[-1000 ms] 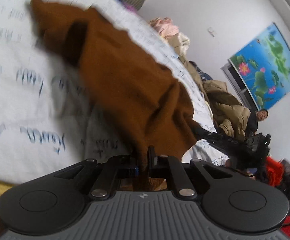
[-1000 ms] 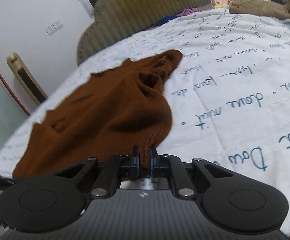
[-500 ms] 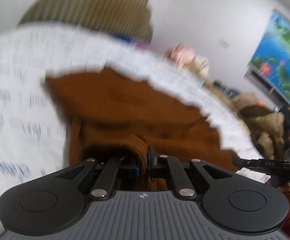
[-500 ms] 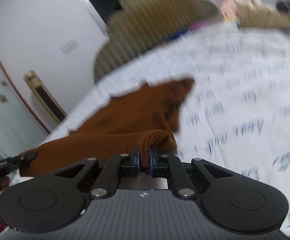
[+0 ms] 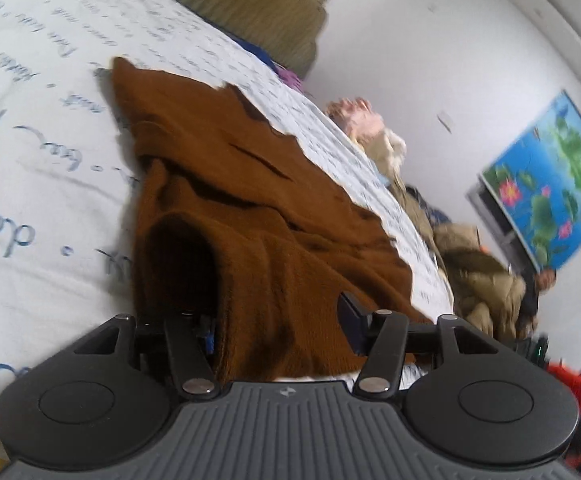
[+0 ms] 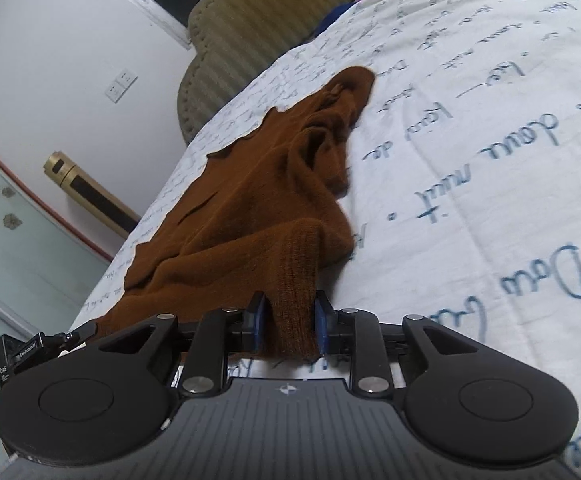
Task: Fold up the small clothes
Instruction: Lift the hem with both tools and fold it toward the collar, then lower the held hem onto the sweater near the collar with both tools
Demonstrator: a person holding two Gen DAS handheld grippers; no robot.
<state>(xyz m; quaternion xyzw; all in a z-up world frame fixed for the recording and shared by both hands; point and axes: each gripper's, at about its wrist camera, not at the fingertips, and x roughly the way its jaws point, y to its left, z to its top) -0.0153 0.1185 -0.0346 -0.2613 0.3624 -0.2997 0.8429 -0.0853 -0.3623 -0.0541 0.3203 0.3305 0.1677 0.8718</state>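
Left hand-held gripper (image 5: pixel 276 330): the jaws are seen standing apart, having just been opening; knit fabric lies between them but is not pressed by the pads, so this corner is judged to have been let go.
Right hand-held gripper (image 6: pixel 289 322): a ribbed band of the garment is seen pinched between the blue pads; the jaws are drawn close together on it.
Brown knitted garment (image 5: pixel 250 200): it is laid on the bed, its near edge at both grippers and its far end stretched away toward the headboard; it is rumpled, with several creases and a raised, tunnel-like fold at the near left in the left wrist view.
Bed sheet (image 6: pixel 490 160): white with blue handwriting, spread under the garment and bare around it.
Headboard (image 6: pixel 258 28): padded and ribbed, well beyond the garment's far tip.
Pile of other clothes (image 5: pixel 478 276): heaped at the far edge of the bed, apart from the brown garment.
Progress: the garment is judged to have been brought down onto the bed and not yet neatly folded; no tidy rectangle is shown.
Left to do: the right-hand release, smoothing of the creases, and the remaining folds are judged outstanding; the pile suggests further pieces are waiting.
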